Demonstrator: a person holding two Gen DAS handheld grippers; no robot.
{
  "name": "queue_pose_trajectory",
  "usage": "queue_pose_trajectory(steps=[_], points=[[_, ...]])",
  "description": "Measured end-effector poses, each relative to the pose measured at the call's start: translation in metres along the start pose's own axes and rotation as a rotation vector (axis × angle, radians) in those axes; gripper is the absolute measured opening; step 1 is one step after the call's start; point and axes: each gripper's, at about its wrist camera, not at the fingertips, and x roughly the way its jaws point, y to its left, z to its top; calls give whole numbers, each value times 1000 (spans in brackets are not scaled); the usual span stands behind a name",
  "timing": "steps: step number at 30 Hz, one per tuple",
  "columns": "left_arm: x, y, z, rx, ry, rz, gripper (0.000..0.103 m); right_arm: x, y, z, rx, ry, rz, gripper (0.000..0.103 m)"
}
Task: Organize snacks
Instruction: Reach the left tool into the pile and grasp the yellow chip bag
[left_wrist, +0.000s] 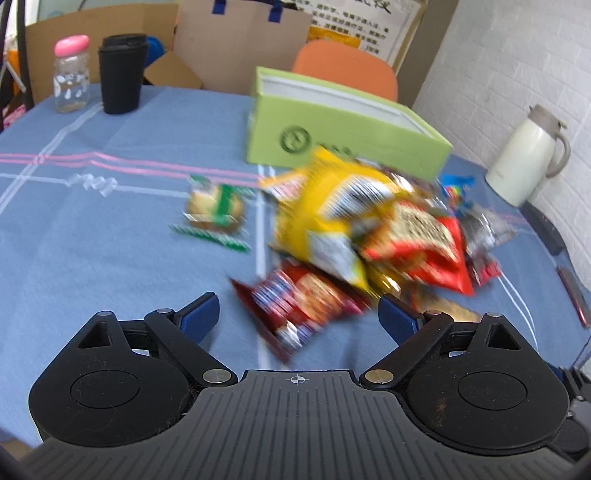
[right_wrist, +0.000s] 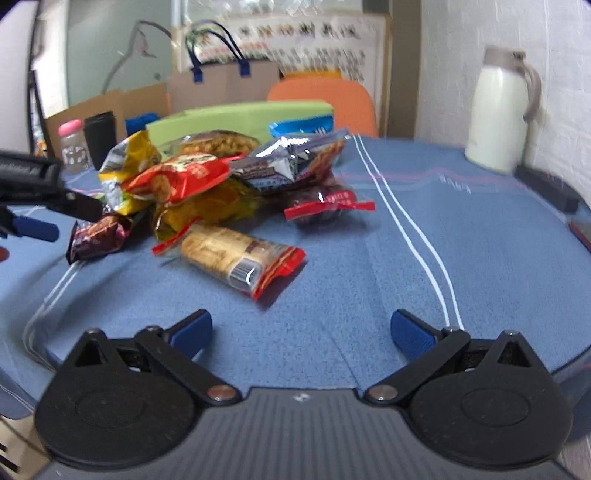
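Two grippers hang over a blue-clothed table (left_wrist: 92, 229), each with jaws apart and nothing between them. The left gripper (left_wrist: 297, 314) faces a heap of snack packets (left_wrist: 365, 229) just in front of a green box (left_wrist: 343, 129), with a green-wrapped snack (left_wrist: 214, 210) lying apart to the left, which the right wrist view hides. The right gripper (right_wrist: 301, 332) alone shows a red-ended biscuit pack (right_wrist: 232, 254) lying clear of the heap. Both views catch the white jug (right_wrist: 498, 110).
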Motion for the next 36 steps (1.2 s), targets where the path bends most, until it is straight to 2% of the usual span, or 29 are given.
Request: queue_pose_trajectory(steps=[2,6,8,11,14,16,20,23,26,29,32,36], points=[[-3,15,17,-4,-41,-18,82,-7,16,19,-39,-62,84,103],[-2,35,51,11,-95,-84,79,9,66,55,-159,-115,278,102],[3,41,62,25,-98,-93,76,20,89,67,-227,-139,320,102],[11,52,67,36,-86,-75,75,30,108,76,-310,-182,261,102],[16,53,63,99,-69,-126,75,42,108,86,-335,-206,166,102],[18,49,59,146,-70,-146,75,47,104,92,-333,-204,164,102],[31,33,56,267,-59,-133,77,58,96,95,-295,-171,157,102],[41,25,56,300,-74,-97,87,60,90,90,-240,-133,199,102],[47,26,58,289,-61,-112,86,60,93,89,-244,-128,221,102],[39,36,62,277,-56,-125,74,52,99,93,-282,-157,233,102],[28,51,71,228,-66,-216,74,51,104,96,-321,-162,279,102],[35,49,80,209,1,-317,72,63,121,92,-387,-120,334,102]])
